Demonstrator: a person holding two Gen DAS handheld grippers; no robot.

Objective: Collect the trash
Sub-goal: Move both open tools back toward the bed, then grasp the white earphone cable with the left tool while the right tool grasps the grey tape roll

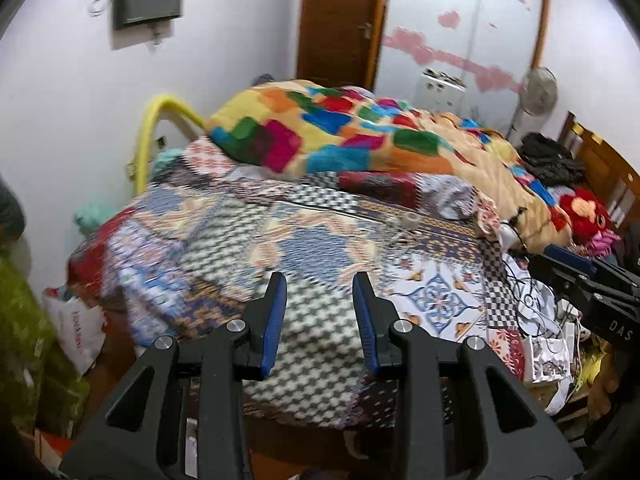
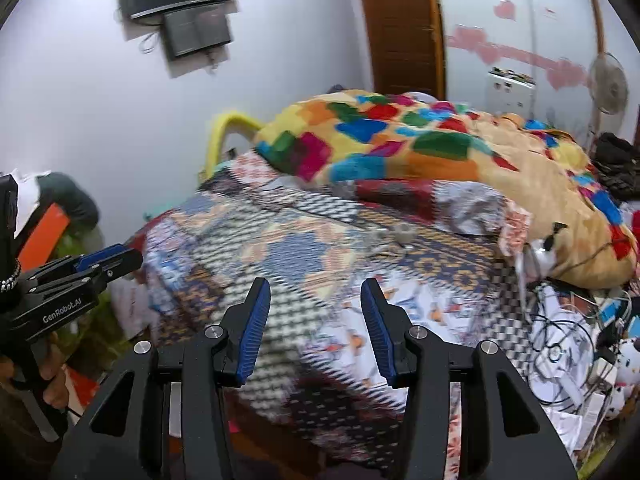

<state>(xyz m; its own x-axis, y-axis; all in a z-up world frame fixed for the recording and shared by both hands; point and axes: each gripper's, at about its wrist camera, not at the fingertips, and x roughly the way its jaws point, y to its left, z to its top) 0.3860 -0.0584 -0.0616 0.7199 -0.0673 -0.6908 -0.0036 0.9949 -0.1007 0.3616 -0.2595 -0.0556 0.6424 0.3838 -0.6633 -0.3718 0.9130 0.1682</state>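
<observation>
A small pale cup-like thing (image 1: 410,220) (image 2: 402,234) lies on the patchwork bedsheet (image 1: 224,240) (image 2: 280,248), with a crumpled clear scrap (image 2: 376,240) beside it. Loose papers and tangled cables (image 1: 540,320) (image 2: 560,340) litter the bed's right side. My left gripper (image 1: 319,280) hovers over the near end of the bed, open, with nothing between its blue pads. My right gripper (image 2: 315,286) hangs beside it, also open and empty. Each shows in the other's view: the right gripper (image 1: 568,264) at the right edge, the left gripper (image 2: 116,258) at the left. Both views are motion-blurred.
A bright multicoloured blanket (image 1: 340,132) (image 2: 400,140) is heaped at the far end of the bed. Soft toys (image 1: 584,212) (image 2: 628,360) and dark clothes (image 1: 552,160) sit at the right. A white bag (image 1: 76,328) stands on the floor at the left. A wooden door (image 1: 340,20) and a fan (image 1: 538,92) stand behind.
</observation>
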